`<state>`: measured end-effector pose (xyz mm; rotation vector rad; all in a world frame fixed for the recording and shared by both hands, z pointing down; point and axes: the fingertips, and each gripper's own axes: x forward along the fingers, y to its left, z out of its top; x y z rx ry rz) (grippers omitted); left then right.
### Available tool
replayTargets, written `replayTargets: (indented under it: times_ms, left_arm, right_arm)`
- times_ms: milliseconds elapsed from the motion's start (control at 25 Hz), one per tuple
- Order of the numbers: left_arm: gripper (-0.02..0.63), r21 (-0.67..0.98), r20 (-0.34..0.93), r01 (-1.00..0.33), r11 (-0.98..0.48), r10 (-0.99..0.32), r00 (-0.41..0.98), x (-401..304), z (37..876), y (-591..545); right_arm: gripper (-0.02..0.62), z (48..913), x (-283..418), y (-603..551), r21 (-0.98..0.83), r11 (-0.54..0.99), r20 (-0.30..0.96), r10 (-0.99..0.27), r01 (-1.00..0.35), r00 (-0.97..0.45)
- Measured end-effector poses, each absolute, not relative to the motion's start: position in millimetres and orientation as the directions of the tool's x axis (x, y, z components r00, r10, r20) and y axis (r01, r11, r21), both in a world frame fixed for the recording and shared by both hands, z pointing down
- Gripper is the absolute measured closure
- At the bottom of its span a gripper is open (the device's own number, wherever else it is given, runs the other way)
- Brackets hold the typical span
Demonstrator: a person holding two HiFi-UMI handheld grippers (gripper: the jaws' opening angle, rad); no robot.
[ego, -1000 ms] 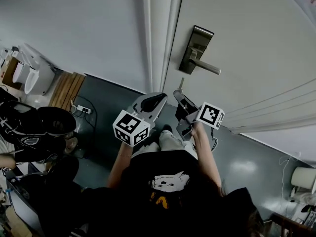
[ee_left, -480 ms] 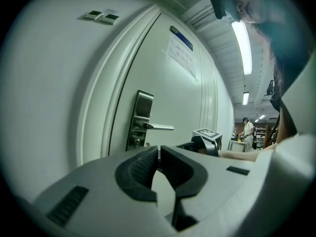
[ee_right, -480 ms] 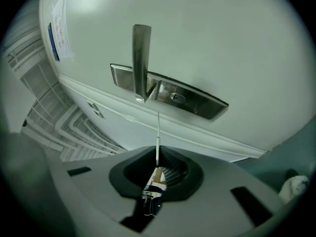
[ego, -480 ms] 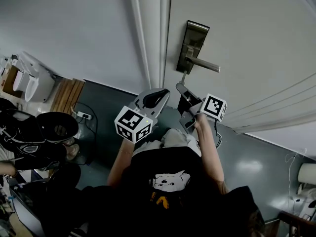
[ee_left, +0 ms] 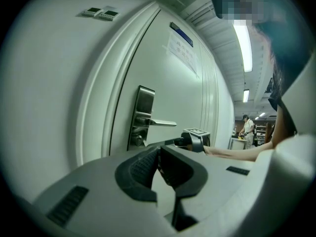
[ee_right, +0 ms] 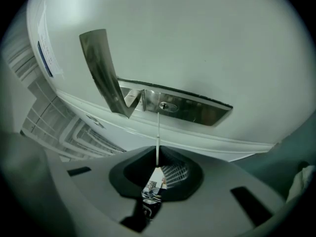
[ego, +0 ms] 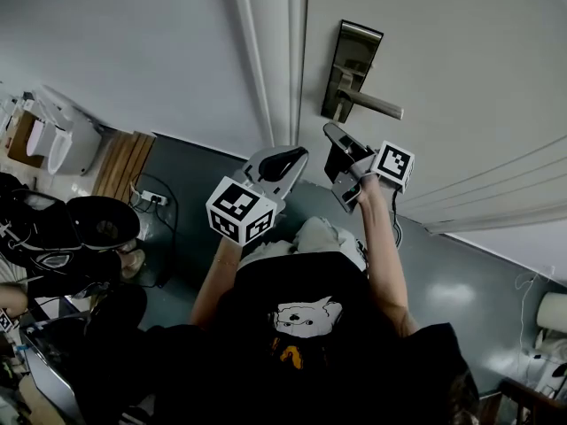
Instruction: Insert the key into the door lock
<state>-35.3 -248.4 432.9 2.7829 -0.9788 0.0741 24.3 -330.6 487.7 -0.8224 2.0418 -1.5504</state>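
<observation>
A steel lock plate with a lever handle sits on the white door. My right gripper is raised just under the plate, shut on a thin key. In the right gripper view the key's blade points straight at the keyhole in the lock plate, its tip just short of it, beside the handle. My left gripper hangs lower and to the left, shut with nothing in it. From the left gripper, the lock plate and the right gripper show ahead.
The door frame runs just left of the lock. On the floor at the left are a wooden board, a power strip, white containers and black bags. A person stands far down the corridor.
My right gripper has risen with the key toward the lock plate, bringing the blade close to the keyhole. The left gripper has barely moved.
</observation>
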Motion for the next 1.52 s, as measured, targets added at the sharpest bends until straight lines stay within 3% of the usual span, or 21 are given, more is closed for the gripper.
replayTargets:
  times_ms: [640, 960, 1520]
  left_arm:
    - [0.584, 0.150, 0.123, -0.622, -0.769, -0.610, 0.783, -28.5, 437.5, -254.2]
    - [0.584, 0.158, 0.125, -0.636, -0.755, -0.624, 0.772, -31.9, 440.2, -258.5]
    - [0.584, 0.171, 0.126, -0.654, -0.737, -0.642, 0.756, -41.3, 430.2, -259.5]
  right_arm:
    - [0.575, 493.7, 26.7, -352.7, -0.979, 0.181, -0.058, -0.677, -0.090, -0.733]
    - [0.575, 490.9, 29.4, -360.7, -0.987, 0.147, -0.153, -0.682, 0.071, -0.716]
    - [0.572, 483.4, 34.7, -359.3, -0.971, 0.142, -0.236, -0.706, 0.193, -0.668]
